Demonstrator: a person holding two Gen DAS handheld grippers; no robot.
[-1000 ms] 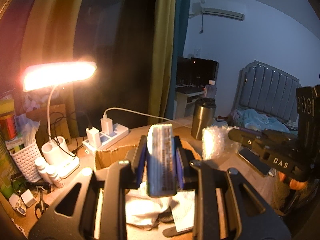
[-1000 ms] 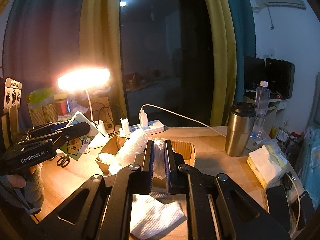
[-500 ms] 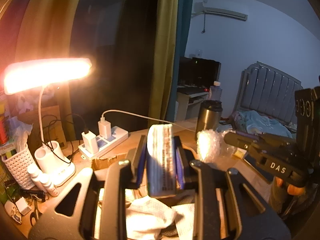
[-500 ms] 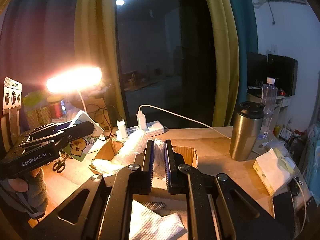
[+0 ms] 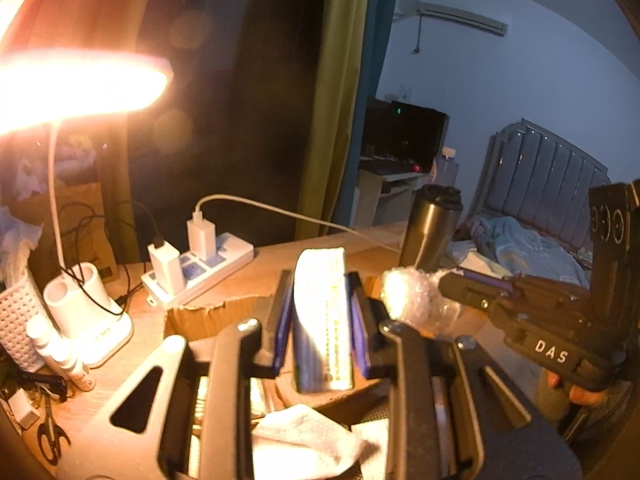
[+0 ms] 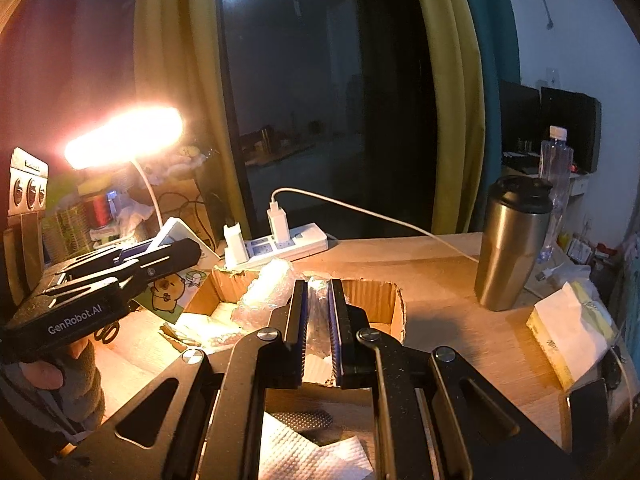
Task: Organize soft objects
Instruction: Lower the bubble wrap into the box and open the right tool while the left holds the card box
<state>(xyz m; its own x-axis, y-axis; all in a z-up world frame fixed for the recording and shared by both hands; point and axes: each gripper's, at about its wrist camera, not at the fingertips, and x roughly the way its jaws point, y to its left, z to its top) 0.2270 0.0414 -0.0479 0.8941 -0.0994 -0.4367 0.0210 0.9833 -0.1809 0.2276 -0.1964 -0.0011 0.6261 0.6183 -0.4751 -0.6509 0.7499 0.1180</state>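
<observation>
My left gripper (image 5: pixel 320 280) is shut on a flat white tissue pack (image 5: pixel 322 320), held upright above an open cardboard box (image 5: pixel 208 316). My right gripper (image 6: pixel 318 292) is shut on a strip of clear bubble wrap (image 6: pixel 318 316) that trails left over the same box (image 6: pixel 384 304); the wrap also shows in the left wrist view (image 5: pixel 416 300). White paper napkins (image 6: pixel 304 452) lie in the box below the fingers. The left gripper's body shows at the left of the right wrist view (image 6: pixel 100 280).
A lit desk lamp (image 6: pixel 124 136) glares at left. A power strip with chargers (image 6: pixel 280 240) lies behind the box. A steel tumbler (image 6: pixel 512 240) and a tissue packet (image 6: pixel 572 332) stand at right. Scissors (image 5: pixel 50 436) and small bottles (image 5: pixel 60 356) sit at left.
The left gripper has moved closer to the lamp and box with the tissue pack in it. The right gripper has kept its hold on the bubble wrap and shifted slightly.
</observation>
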